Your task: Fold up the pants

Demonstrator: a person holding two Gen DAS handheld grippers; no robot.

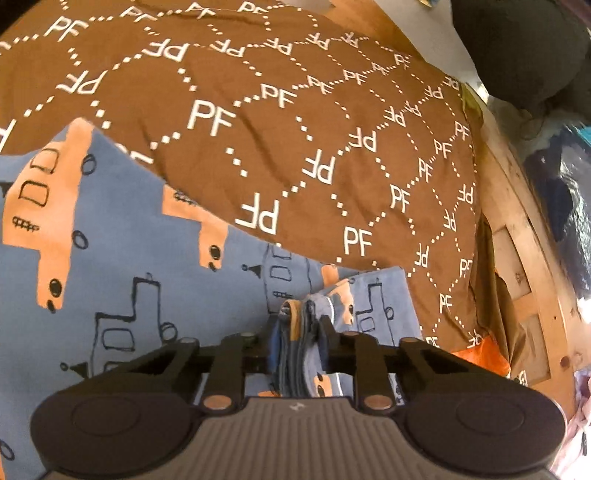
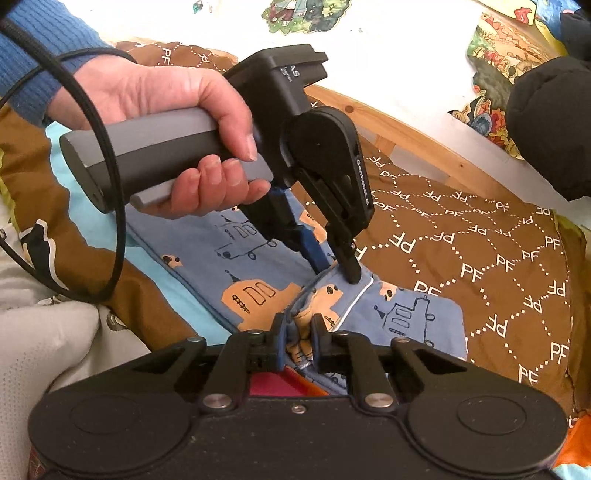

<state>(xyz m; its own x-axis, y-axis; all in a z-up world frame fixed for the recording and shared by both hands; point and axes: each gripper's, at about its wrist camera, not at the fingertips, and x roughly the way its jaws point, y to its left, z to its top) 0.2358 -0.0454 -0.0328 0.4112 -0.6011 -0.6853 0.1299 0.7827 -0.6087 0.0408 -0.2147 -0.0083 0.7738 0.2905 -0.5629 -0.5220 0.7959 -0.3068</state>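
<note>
On top of a brown bedspread [image 1: 258, 122] printed with white "PF" letters inside dotted white diamonds, blue pants [image 1: 122, 254] patterned with orange and outlined trucks are lying spread, their bunched edge lifted between both tools. Seen from the left wrist, the left gripper [image 1: 301, 325] is clenching a gathered wad of the pants' fabric, blue and orange folds squeezed between its two black fingers. Seen from the right wrist, the right gripper [image 2: 297, 328] is pinching a raised fold of the same pants [image 2: 417, 317] between its blue-padded fingers, just beside a thin white seam line. The left gripper [image 2: 334, 267] is also showing in that view, angled downward with its fingertips pressing onto the garment close ahead of the right tool. A hand [image 2: 166, 122] in a blue knitted sleeve [image 2: 44, 48] is gripping the grey handle of the left tool, and a black cable [image 2: 114, 177] is looping in front of it. White lettering is running along the left tool's black side plate, too small to read with certainty; the letters "AS" are showing on its top housing. A wooden bed frame [image 2: 413, 140] is bordering the bedspread, with colourful cartoon stickers [image 2: 295, 14] on the white wall behind.
</note>
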